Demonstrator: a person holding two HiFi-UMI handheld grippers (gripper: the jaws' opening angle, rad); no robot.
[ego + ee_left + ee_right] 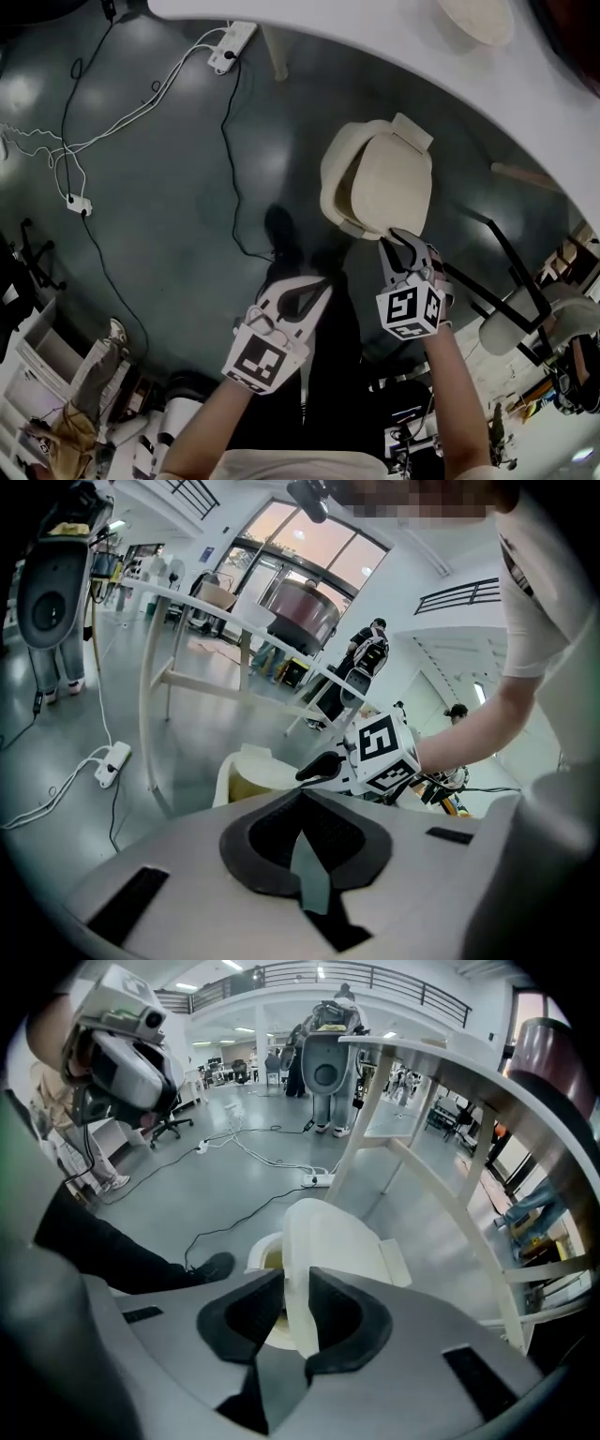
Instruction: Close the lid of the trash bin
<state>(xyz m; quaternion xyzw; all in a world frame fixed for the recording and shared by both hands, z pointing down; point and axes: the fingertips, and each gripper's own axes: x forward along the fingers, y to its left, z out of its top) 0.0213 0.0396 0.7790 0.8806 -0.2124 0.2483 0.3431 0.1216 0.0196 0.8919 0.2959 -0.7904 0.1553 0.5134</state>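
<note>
Right gripper view: right gripper (295,1281) fingers pinch the lid (330,1241) edge.
Lid: tilted up over the bin (335,183), which stands on the floor (169,197).
Left gripper (302,796): fingers pressed together, empty, near the bin.

Floor (169,216): dark grey and glossy, with pale patches of reflected light
Trash bin (339,173): cream, rounded body standing on the floor near the white table's edge; its lid (394,183) is tilted up over the opening
Power strip (232,45): white, lying flat near a table leg (275,54)
White cables (131,122): run in loose loops from the power strip to a small white plug block (78,203)
Black cable (225,150): trails from the power strip down past the bin's left side
Shoe (279,225): dark, planted on the floor near the bin
</note>
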